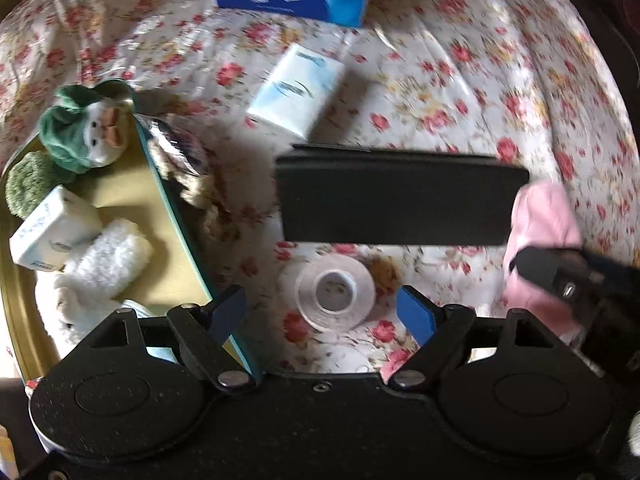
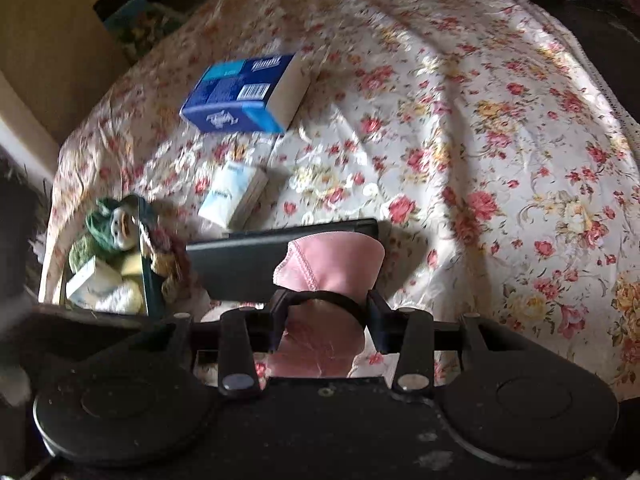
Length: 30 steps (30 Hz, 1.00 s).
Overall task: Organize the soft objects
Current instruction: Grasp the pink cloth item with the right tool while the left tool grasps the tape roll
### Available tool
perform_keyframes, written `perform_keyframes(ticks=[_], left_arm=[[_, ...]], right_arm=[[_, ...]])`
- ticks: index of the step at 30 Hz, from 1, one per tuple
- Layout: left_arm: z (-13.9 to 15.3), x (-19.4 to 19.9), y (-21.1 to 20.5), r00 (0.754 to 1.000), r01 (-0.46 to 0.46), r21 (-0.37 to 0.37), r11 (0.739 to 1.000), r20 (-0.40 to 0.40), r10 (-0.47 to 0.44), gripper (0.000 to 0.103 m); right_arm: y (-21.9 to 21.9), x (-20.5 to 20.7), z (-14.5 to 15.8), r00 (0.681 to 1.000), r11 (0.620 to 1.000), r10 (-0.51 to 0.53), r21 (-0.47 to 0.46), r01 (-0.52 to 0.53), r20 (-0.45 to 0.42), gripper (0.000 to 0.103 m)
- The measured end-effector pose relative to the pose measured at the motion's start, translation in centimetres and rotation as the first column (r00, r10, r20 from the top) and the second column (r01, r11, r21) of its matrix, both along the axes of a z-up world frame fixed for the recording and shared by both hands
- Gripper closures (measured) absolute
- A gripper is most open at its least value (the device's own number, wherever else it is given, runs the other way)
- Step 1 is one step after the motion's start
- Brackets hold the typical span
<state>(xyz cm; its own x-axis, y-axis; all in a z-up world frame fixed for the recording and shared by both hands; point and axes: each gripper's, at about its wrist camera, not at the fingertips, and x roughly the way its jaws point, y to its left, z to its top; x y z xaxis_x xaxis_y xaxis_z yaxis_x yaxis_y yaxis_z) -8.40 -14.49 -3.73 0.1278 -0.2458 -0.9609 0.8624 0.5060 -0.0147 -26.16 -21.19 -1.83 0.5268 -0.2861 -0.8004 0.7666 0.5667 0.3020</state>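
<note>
Bedspread (image 2: pixel 500 152): floral, under both tongs.
Tray (image 1: pixel 120 196): left of left tongs.
Pink cloth (image 2: pixel 336 264): pinched between right tongs (image 2: pixel 326 308), jaws narrow.
Tape roll (image 1: pixel 335 292): lies between left tongs (image 1: pixel 326 308), jaws wide, untouched.

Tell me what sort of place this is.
Probably a home, on a table or bed: a floral cloth covers the surface, tissue packs lie on it, and a tray holds a plush toy.
</note>
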Motion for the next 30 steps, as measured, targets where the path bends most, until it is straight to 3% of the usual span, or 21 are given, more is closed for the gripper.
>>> perform_keyframes(ticks=[10,14,17,22,30], left_arm=[[-2.3,-1.2,-1.7,0.999,0.036,0.070,0.997,0.003,-0.036,0.028],[-3.1,-1.0,-2.0,0.999,0.022,0.090,0.996,-0.037,-0.019,0.046],[-3.2,-0.6,-1.9,1.000,-0.003,0.095,0.995,-0.024,0.005,0.056],[-2.7,0.5,-1.2,0.996,-0.048,0.068,0.997,-0.068,0.052,0.056],[0.1,0.0,-0.4,0.998,-0.047,0.005,0.999,-0.052,0.047,0.056]], right_arm=[[-0.6,-0.2,-0.2,0.999,1.000,-0.021,0.001,0.021,0.026,0.062],[-0.6,-0.4,-0.2,0.999,1.000,-0.028,0.003,0.027,0.038,0.062],[-0.5,-0.4,-0.1,0.998,0.999,-0.034,-0.004,0.034,0.045,0.062],[-0.6,-0.6,0.0,0.996,0.998,-0.057,-0.011,0.058,0.064,0.062],[-1.1,-0.6,-0.4,0.992,0.994,-0.111,-0.004,0.111,0.057,0.062]])
